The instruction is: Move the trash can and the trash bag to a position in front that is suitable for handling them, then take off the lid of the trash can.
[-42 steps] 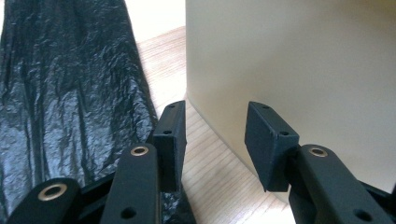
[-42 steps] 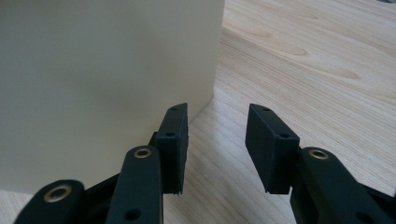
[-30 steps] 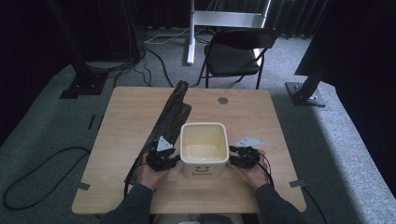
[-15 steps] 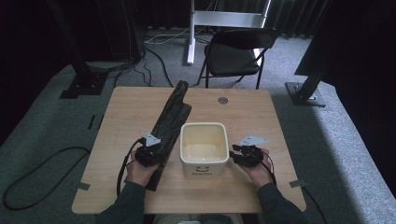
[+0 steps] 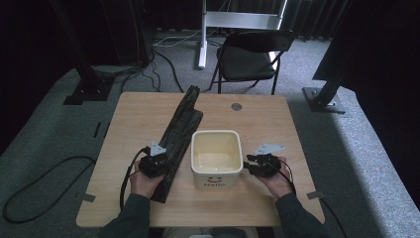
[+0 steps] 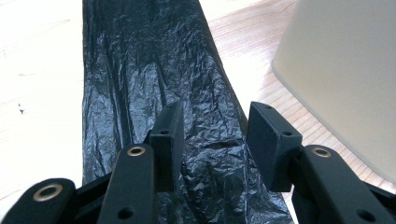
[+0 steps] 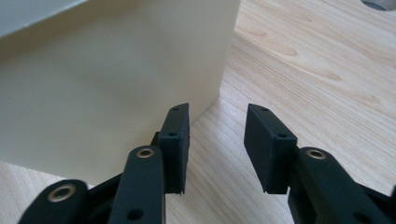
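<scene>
My left gripper point(image 6: 212, 140) hangs with jaws apart over the near end of the black plastic bag point(image 5: 179, 133), which lies flat on the table point(image 5: 133, 111) just left of the cream bin point(image 5: 217, 157). My right gripper point(image 7: 215, 147) waits open beside the bin. The film looks light, limp and slippery, so I'd pinch a crumpled fold

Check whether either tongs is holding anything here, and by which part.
Nothing is held. The left tongs are open over the black bag; the right tongs are open beside the cream bin.
</scene>
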A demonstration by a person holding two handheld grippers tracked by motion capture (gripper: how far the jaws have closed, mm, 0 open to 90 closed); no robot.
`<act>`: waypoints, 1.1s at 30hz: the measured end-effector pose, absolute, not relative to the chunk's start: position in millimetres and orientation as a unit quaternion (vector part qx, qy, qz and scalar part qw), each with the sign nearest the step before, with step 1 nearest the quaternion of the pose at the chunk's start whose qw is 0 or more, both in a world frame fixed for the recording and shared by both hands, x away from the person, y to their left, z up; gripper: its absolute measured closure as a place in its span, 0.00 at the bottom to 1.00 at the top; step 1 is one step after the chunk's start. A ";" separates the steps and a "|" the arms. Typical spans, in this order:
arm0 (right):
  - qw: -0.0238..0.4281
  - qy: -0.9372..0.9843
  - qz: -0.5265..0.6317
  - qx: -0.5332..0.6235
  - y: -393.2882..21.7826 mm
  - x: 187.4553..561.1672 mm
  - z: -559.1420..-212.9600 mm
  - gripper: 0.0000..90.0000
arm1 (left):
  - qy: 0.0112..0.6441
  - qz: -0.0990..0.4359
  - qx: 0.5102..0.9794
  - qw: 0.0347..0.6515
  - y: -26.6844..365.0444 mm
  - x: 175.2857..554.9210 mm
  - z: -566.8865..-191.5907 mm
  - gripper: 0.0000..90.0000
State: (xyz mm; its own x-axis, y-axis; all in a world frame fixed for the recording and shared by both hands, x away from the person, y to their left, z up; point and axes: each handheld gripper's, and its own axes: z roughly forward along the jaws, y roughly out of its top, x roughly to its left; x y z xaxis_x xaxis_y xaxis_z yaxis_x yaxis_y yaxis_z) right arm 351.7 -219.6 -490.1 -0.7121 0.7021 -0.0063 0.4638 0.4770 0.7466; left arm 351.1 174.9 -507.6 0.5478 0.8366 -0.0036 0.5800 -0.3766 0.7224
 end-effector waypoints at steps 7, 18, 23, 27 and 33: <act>0.160 0.847 0.373 0.343 -218.0 352.7 -491.6 0.65 | 0.435 0.184 0.813 0.342 173.3 349.8 -509.8 0.63; 0.174 0.837 0.387 0.345 -227.9 355.2 -464.0 0.65 | 0.429 0.179 0.818 0.339 168.9 350.0 -512.2 0.63; 0.173 0.834 0.399 0.340 -229.1 360.8 -447.0 0.69 | 0.426 0.177 0.819 0.341 167.4 349.4 -512.6 0.63; 0.179 0.834 0.399 0.336 -226.8 366.9 -433.7 0.70 | 0.421 0.175 0.821 0.343 166.5 348.7 -512.8 0.62; 0.190 0.836 0.398 0.327 -221.5 375.7 -414.6 0.68 | 0.414 0.171 0.828 0.338 162.5 348.7 -515.4 0.62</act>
State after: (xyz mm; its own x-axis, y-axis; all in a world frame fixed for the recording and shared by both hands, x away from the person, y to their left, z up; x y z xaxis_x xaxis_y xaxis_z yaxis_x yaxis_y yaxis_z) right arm 375.7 -221.5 -414.6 -0.7139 0.6980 -0.0567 0.3964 0.4695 0.7890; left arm 348.7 162.5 -515.4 0.5981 0.8014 0.0037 0.5696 -0.4284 0.7014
